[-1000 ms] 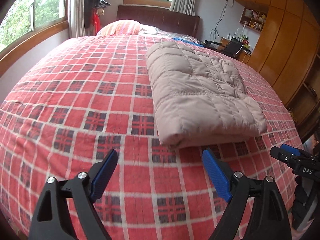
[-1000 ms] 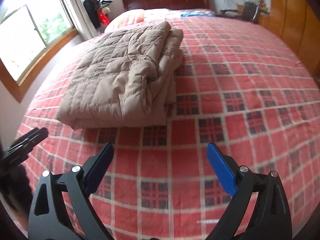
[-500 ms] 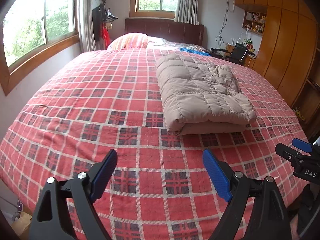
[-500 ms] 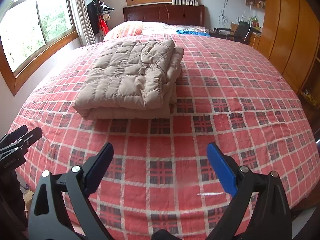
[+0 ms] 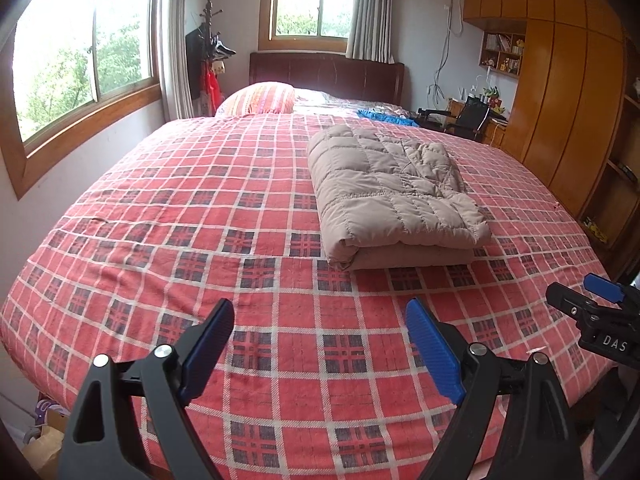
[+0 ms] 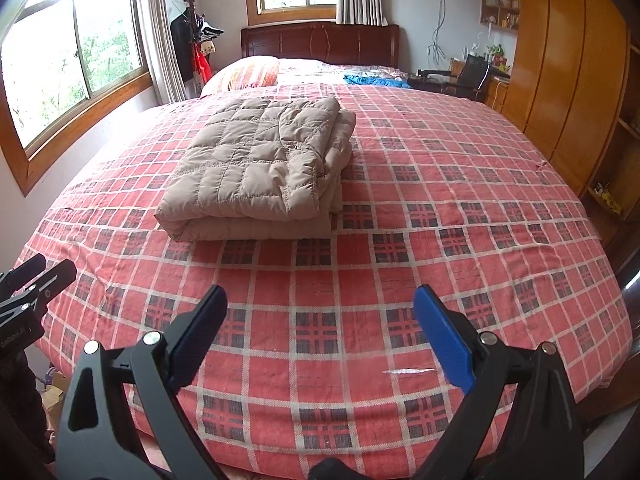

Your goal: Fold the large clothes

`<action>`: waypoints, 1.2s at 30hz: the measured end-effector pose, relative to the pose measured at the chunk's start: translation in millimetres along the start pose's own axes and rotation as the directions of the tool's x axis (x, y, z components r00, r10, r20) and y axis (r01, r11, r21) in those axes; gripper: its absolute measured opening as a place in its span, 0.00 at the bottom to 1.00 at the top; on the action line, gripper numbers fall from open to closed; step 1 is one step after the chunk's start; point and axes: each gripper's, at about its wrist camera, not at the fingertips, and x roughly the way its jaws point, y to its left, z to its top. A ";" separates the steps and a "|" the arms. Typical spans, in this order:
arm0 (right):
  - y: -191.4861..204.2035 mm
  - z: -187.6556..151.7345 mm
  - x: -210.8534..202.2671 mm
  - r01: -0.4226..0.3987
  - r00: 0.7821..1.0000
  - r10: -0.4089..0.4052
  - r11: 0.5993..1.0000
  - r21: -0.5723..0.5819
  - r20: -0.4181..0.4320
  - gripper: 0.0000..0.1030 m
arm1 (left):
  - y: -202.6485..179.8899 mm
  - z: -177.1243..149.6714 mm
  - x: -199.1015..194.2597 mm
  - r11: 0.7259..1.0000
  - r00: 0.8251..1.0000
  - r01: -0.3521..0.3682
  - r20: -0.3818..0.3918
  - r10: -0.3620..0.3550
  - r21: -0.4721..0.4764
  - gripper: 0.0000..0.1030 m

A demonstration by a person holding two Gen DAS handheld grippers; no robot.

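Observation:
A beige quilted down coat [image 5: 390, 196] lies folded into a thick rectangle on the red plaid bedspread [image 5: 200, 216], a little past the bed's middle. The same folded coat [image 6: 260, 168] shows in the right wrist view, left of centre. My left gripper [image 5: 320, 314] hangs open over the foot of the bed, well short of the coat, with nothing between its blue pads. My right gripper [image 6: 320, 300] is open too and empty, also back from the coat. Its tip [image 5: 592, 300] appears at the right edge of the left wrist view.
A striped pillow [image 5: 256, 98] and a blue cloth [image 5: 384, 117] lie near the dark headboard [image 5: 328, 76]. Wooden wardrobes [image 5: 568, 92] line the right side, with a chair [image 5: 468, 118] and desk beyond. Windows and a coat stand [image 5: 208, 56] stand at the left wall.
Both grippers have pulled back and up from the bed, so the folded coat looks smaller and farther off. The coat itself has not moved. Both stayed open.

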 end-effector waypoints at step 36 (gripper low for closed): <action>2.3 -1.2 2.9 -0.004 1.000 0.004 1.000 0.001 -0.011 0.91 | -4.7 -3.5 -2.3 1.000 1.000 0.004 -0.001 -0.004 0.013 0.85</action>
